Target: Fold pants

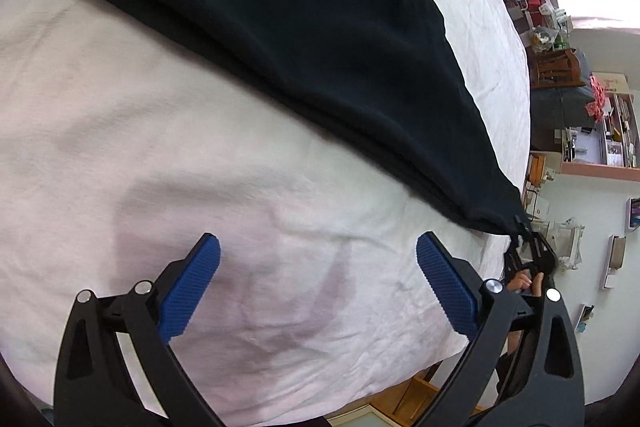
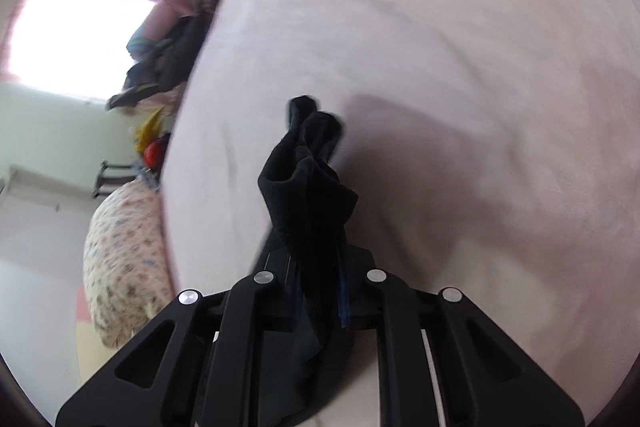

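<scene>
pants (image 1: 280,39) (black, rumpled) bunched between right fingers (image 2: 320,291); left fingers (image 1: 200,283) spread wide.

black pants (image 1: 280,39) spread across pale bedsheet, one corner bunched and lifted

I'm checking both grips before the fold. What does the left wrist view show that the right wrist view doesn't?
Only the left wrist view: the left tool, open and empty over the sheet, and most of the pants spread flat. Only the right wrist view: a bunched cloth end poking past the clamp, and a floral pillow. Both: the right tool shut on the pants' corner, the sheet, and the bright window.
</scene>
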`<state>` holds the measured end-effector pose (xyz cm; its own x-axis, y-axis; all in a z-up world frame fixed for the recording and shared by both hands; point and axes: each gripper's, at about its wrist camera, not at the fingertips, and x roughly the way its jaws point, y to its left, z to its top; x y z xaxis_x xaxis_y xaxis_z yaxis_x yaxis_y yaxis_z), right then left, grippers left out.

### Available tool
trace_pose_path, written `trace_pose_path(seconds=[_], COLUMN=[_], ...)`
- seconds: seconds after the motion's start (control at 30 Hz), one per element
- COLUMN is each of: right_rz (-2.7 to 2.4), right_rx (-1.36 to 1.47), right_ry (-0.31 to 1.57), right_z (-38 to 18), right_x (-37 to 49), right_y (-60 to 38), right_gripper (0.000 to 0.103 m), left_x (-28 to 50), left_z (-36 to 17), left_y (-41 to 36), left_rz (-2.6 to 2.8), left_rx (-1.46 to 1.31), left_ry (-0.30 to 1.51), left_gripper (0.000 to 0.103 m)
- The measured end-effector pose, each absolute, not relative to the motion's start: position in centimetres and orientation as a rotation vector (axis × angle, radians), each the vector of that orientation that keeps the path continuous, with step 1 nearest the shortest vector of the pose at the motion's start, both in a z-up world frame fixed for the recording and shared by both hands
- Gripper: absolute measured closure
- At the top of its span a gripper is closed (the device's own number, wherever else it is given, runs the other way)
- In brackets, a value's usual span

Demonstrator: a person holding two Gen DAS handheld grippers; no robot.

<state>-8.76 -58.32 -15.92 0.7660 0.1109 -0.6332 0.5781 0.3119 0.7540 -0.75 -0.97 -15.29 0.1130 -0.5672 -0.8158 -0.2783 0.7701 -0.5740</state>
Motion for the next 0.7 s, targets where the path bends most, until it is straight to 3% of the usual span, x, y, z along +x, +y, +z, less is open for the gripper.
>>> trace_pose_path(seconds=[0.33, 0.7], right_rz=[-0.035, 0.138], right_rx=[0.967, 0.837], right_ry=[0.707, 0.788], right_z=[-8.7, -6.9], right_x=[-1.9, 1.7], right_y=[-50.3, -42.1], right_gripper=[0.089, 0.089], left_x=[-1.5, -2.9], left_z=[-15.0, -15.8], left_y=[1.4, 4.6], left_rz=[-0.217, -0.187], left_rx=[-0.735, -0.774], left_ry=[1.449, 1.461], left_gripper=[0.002, 0.002])
